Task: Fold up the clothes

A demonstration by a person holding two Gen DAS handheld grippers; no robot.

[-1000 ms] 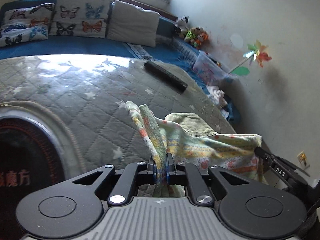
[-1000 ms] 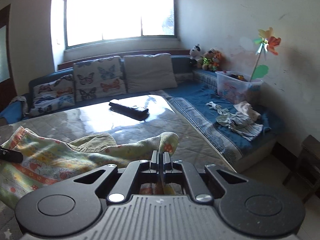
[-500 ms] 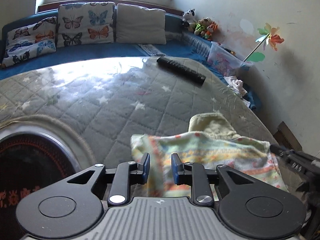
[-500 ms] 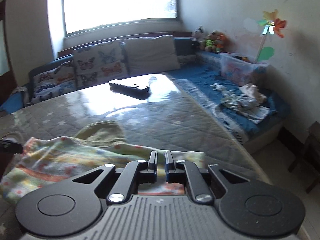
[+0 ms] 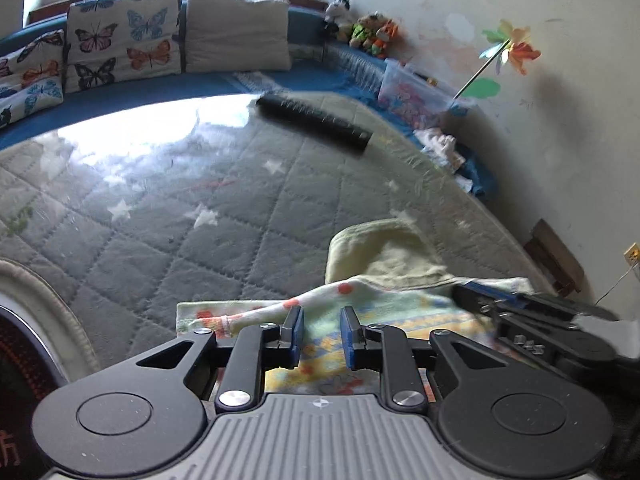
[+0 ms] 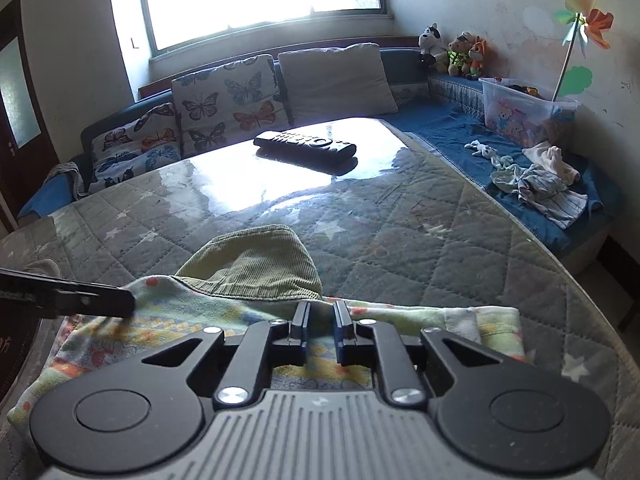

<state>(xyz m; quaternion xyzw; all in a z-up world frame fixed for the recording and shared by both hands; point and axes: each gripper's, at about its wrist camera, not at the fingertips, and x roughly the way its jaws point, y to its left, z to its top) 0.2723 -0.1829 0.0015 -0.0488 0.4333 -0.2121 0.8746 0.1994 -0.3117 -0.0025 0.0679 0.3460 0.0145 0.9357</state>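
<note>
A floral patterned garment [image 5: 384, 304] with a green corduroy part [image 5: 380, 252] lies flat on the grey quilted table cover [image 5: 200, 208]. My left gripper [image 5: 321, 330] is open just above its near edge, holding nothing. My right gripper [image 6: 321, 325] is open a little over the same garment [image 6: 200, 320], also empty; the green part [image 6: 256, 264] lies just beyond it. The right gripper shows at the right in the left wrist view [image 5: 540, 320], and the left gripper shows at the left in the right wrist view [image 6: 68, 294].
A black remote control [image 6: 306, 146] lies at the far side of the table. A blue sofa with butterfly cushions [image 6: 228, 100] runs behind, with loose clothes [image 6: 536, 184] and a plastic box [image 6: 520, 116] on the right. A round heater [image 5: 24, 360] sits at my left.
Both grippers were shut on the lifted garment a second ago. They have opened and let go, and the garment now lies flat on the table.
</note>
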